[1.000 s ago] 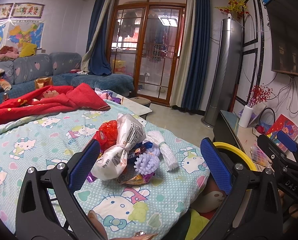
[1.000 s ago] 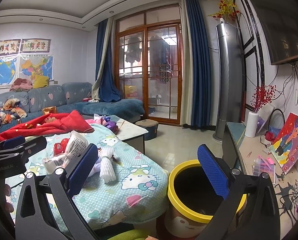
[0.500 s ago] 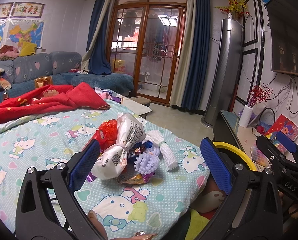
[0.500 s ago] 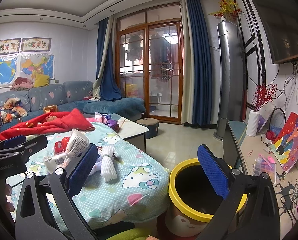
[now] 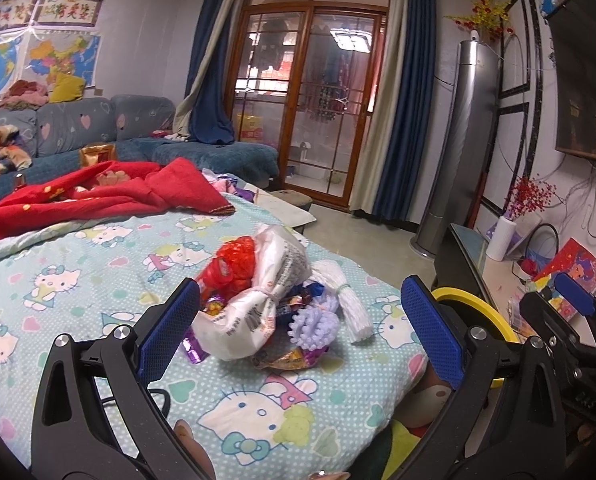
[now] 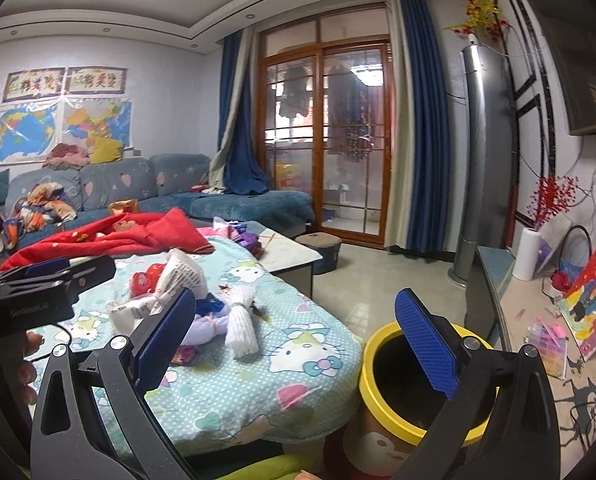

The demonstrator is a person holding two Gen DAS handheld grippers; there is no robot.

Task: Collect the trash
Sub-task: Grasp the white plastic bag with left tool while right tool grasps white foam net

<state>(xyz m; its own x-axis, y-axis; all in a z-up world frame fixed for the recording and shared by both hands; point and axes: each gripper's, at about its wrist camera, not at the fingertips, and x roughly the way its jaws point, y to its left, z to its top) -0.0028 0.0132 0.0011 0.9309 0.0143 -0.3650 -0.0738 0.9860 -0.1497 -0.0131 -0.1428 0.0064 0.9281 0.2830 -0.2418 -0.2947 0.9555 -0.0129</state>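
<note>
A pile of trash lies on the Hello Kitty blanket (image 5: pixel 98 264): a white printed plastic bag (image 5: pixel 266 292), red mesh (image 5: pixel 230 264), a white foam net (image 5: pixel 349 300), a purple foam net (image 5: pixel 313 324) and candy wrappers (image 5: pixel 290 358). My left gripper (image 5: pixel 301 332) is open and empty, just short of the pile. My right gripper (image 6: pixel 298 344) is open and empty, above the gap between the blanket edge and a yellow-rimmed bin (image 6: pixel 381 384). The pile also shows in the right wrist view (image 6: pixel 178 292), with the white foam net (image 6: pixel 240 320) nearest.
A red quilt (image 5: pixel 98 196) lies at the blanket's far side, with a blue sofa (image 5: pixel 78 128) behind. A low TV stand (image 6: pixel 529 320) with clutter runs along the right wall. A tower air conditioner (image 6: pixel 485 160) stands by the glass doors.
The right gripper's view has drifted slightly; the pile and both open grippers stay as they were.
</note>
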